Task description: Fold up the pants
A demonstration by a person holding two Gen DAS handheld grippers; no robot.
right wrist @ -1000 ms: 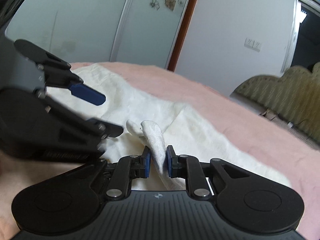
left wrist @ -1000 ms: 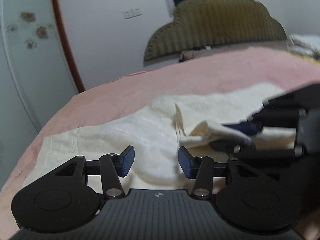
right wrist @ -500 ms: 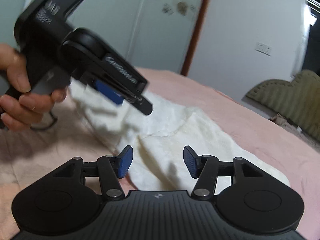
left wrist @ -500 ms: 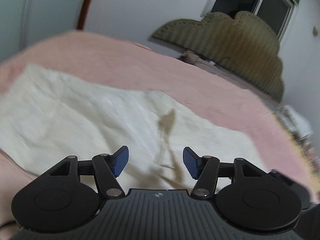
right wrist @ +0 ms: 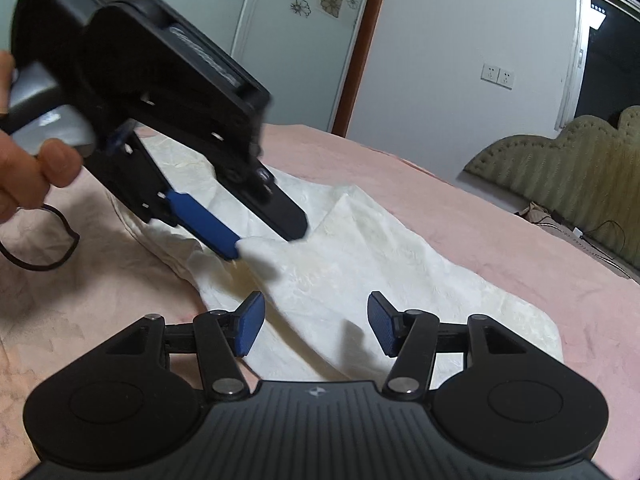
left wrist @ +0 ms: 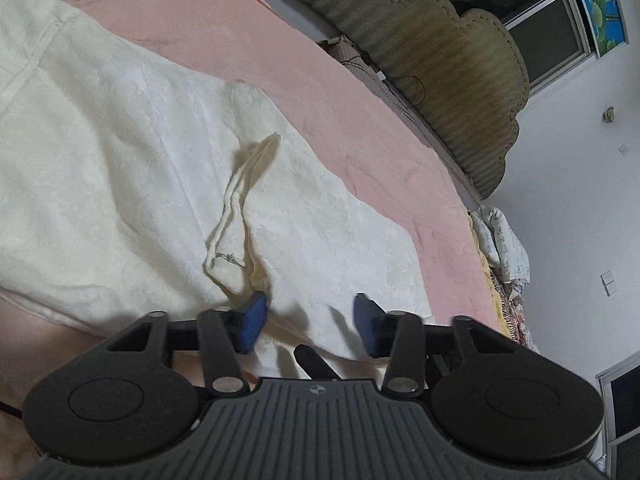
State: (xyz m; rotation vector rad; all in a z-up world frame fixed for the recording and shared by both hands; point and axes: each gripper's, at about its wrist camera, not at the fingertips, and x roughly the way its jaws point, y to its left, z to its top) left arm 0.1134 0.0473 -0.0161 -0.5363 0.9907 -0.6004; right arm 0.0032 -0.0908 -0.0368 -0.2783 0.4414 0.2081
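Tools, two, one in each of your hands. Your left tool (right wrist: pixel 264 240) points down at the cream pants (right wrist: pixel 352 264); its jaws are closing, with a raised bit of the cloth between the blue pads (right wrist: pixel 204 224), though you cannot tell from either view whether the pads press on it yet. Your left hand (right wrist: pixel 28 168) wraps the grey handle at the left edge of the right wrist view. In the left wrist view, the same tool (left wrist: pixel 308 320) shows its pads apart, a fold of cloth and a thin drawstring (left wrist: pixel 236 208) rising just beyond the left pad.

Your right tool (right wrist: pixel 316 328) hovers low over the near part of the pants, jaws spread, nothing between the pads.

Pants: cream, textured, lying spread on the bed over a pink blanket (right wrist: pixel 460 200), partly doubled over with wrinkles along the middle.

Bed: padded olive headboard (left wrist: pixel 440 64) with a scalloped edge at its far end; a dark cable lies near its foot.

Other items: a dark loop (right wrist: pixel 44 240) lies on the blanket beneath your left hand. Wardrobe doors with flower stickers (right wrist: pixel 320 0), a brown door frame, a white wall socket (right wrist: pixel 498 76) and a dark window (left wrist: pixel 532 32) stand beyond.
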